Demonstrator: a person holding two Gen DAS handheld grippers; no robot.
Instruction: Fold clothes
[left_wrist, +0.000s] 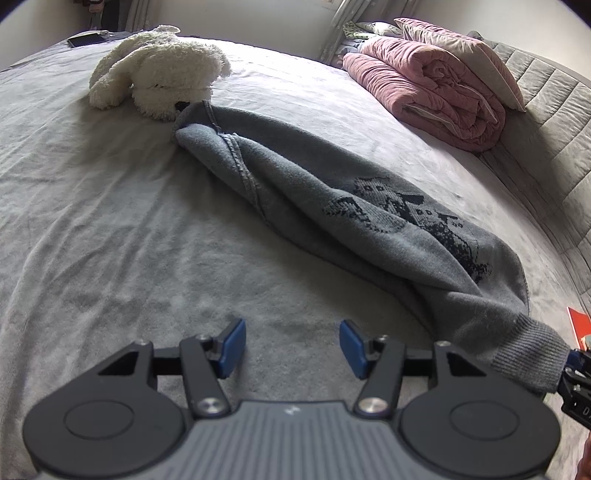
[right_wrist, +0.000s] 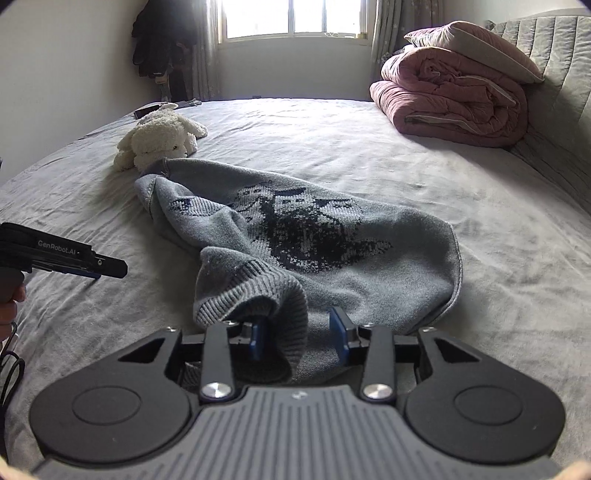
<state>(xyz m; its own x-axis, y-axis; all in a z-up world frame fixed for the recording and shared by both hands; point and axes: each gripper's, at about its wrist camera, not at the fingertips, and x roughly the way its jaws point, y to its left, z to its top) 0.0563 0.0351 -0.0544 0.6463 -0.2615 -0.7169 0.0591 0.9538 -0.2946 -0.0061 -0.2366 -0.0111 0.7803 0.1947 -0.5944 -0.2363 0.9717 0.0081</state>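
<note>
The grey sweater (right_wrist: 295, 236) lies bunched on the bed (right_wrist: 480, 221), its long axis running away toward the plush toy (right_wrist: 159, 142). Its ribbed hem (right_wrist: 258, 295) drapes loosely between the right tool's (right_wrist: 301, 338) parted pads, ungripped. The left tool (left_wrist: 291, 347), open and empty, hovers beside it, farther off.

Grey sweater (right_wrist: 314, 236) with dark knitted motif; white plush toy (right_wrist: 159, 142); pink quilt (right_wrist: 454, 99).

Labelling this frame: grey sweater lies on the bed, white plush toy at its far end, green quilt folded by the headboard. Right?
One thing is off: the folded quilt by the headboard is pink, not green, as the right wrist view shows. The rest holds: the grey sweater lies on the bed, with the white plush toy at its far end.
</note>
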